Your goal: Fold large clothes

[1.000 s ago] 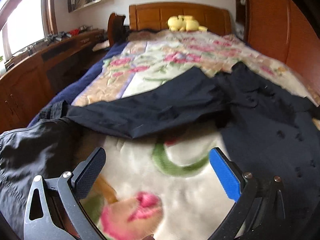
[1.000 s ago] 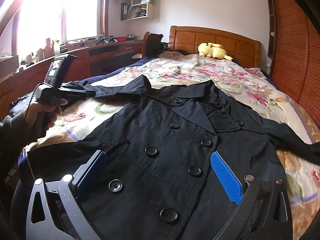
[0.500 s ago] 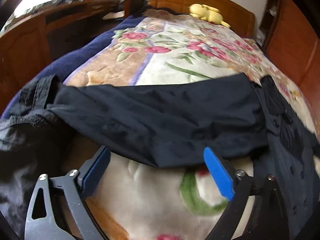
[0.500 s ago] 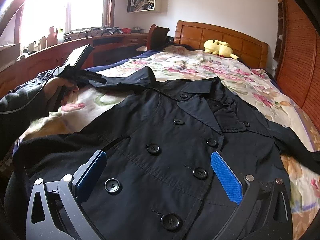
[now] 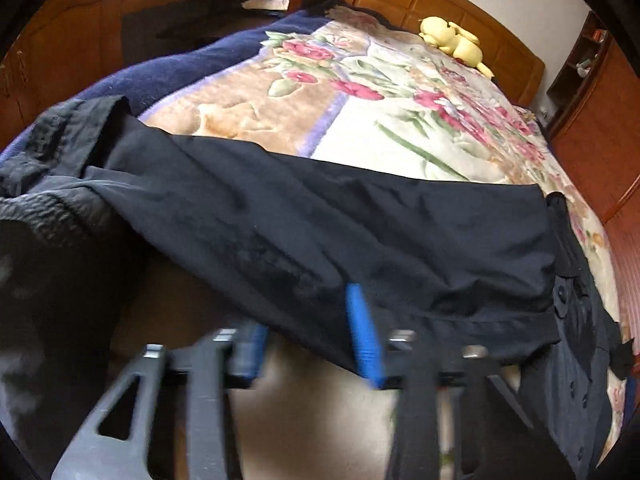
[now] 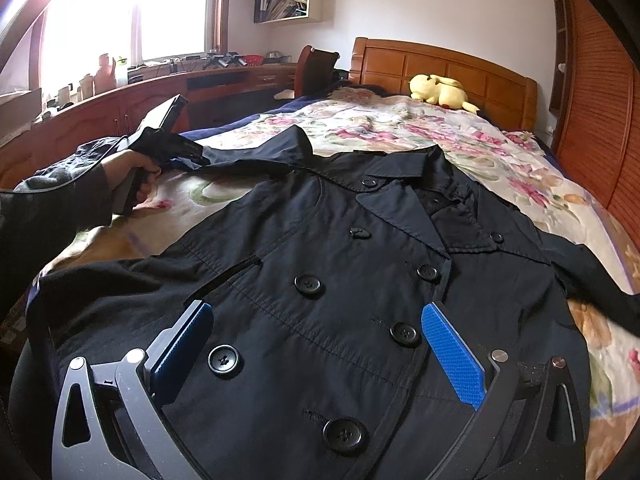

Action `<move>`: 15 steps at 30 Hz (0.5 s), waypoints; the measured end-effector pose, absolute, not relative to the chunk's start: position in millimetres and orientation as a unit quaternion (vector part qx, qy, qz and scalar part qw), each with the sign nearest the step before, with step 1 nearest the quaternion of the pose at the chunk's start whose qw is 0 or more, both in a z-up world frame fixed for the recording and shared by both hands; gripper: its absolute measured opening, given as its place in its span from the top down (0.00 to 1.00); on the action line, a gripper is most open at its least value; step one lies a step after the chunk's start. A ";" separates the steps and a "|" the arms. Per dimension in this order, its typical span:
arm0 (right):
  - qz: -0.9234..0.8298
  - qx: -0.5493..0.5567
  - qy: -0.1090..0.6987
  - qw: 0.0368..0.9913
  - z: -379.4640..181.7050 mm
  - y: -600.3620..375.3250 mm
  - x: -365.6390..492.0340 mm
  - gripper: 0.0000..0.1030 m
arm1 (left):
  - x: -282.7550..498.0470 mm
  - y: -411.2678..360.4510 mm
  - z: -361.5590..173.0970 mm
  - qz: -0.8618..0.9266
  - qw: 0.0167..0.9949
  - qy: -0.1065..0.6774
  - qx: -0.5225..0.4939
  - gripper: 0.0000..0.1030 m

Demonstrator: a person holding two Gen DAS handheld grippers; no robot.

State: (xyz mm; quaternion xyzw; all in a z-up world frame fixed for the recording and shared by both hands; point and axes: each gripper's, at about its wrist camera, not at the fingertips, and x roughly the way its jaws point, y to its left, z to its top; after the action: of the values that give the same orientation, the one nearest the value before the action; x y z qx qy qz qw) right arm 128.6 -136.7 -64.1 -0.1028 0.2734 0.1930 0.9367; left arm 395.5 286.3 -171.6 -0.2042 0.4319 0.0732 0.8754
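A black double-breasted coat [image 6: 340, 260] lies face up on the floral blanket [image 6: 400, 128], collar toward the headboard. Its left sleeve [image 5: 320, 232] stretches sideways across the bed. My left gripper [image 5: 308, 332] is at that sleeve's near edge. Its jaws are closing with the hem between the blue pads [image 5: 362, 336], and a gap shows between pad and cloth. In the right wrist view a hand holds the left gripper [image 6: 196, 156] at the sleeve. My right gripper [image 6: 316, 344] hovers open over the coat's buttoned front, with nothing between its pads.
A yellow plush toy [image 6: 438, 90] rests by the wooden headboard [image 6: 440, 60]. A long wooden desk [image 6: 160, 92] and a chair [image 6: 316, 68] run along the left side. A slatted wardrobe [image 6: 592, 100] stands on the right. The coat's other sleeve [image 6: 600, 280] trails right.
My left gripper has moved forward and down onto the sleeve, rolled, and its jaws have narrowed from wide apart to close around the hem. The right gripper has stayed in place, open.
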 end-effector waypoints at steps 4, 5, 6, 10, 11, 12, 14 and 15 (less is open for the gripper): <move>0.191 -0.104 0.274 0.937 -65.6 -137.4 126.0 0.00 | 393.9 277.1 -160.4 0.060 0.886 0.423 -0.179 0.91; 0.191 -0.103 0.274 0.937 -65.4 -138.4 124.8 0.00 | 392.8 272.7 -154.4 0.051 0.890 0.417 -0.177 0.92; 0.189 -0.102 0.273 0.938 -64.8 -139.9 124.3 0.00 | 389.6 265.1 -145.6 0.038 0.895 0.409 -0.173 0.93; 0.184 -0.094 0.271 0.940 -63.5 -145.9 118.8 0.00 | 373.4 223.9 -110.3 0.005 0.915 0.386 -0.120 0.93; 0.182 -0.092 0.270 0.941 -62.8 -147.8 117.0 0.00 | 367.6 210.0 -101.0 -0.010 0.918 0.381 -0.108 0.93; 0.180 -0.089 0.269 0.942 -62.1 -149.9 115.0 0.00 | 361.3 195.1 -91.5 -0.028 0.922 0.375 -0.093 0.93; 0.177 -0.084 0.268 0.943 -60.9 -153.3 112.7 0.00 | 351.2 169.2 -77.2 -0.052 0.926 0.368 -0.067 0.93; 0.175 -0.083 0.268 0.944 -60.7 -155.1 111.3 0.00 | 347.3 156.4 -70.8 -0.061 0.926 0.368 -0.054 0.93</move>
State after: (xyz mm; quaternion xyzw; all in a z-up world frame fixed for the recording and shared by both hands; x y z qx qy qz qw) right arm 111.3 -155.1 -60.7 -0.0835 0.2684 0.1749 0.9436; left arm 347.3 156.4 -70.8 -0.0542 0.3677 -0.0608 0.9264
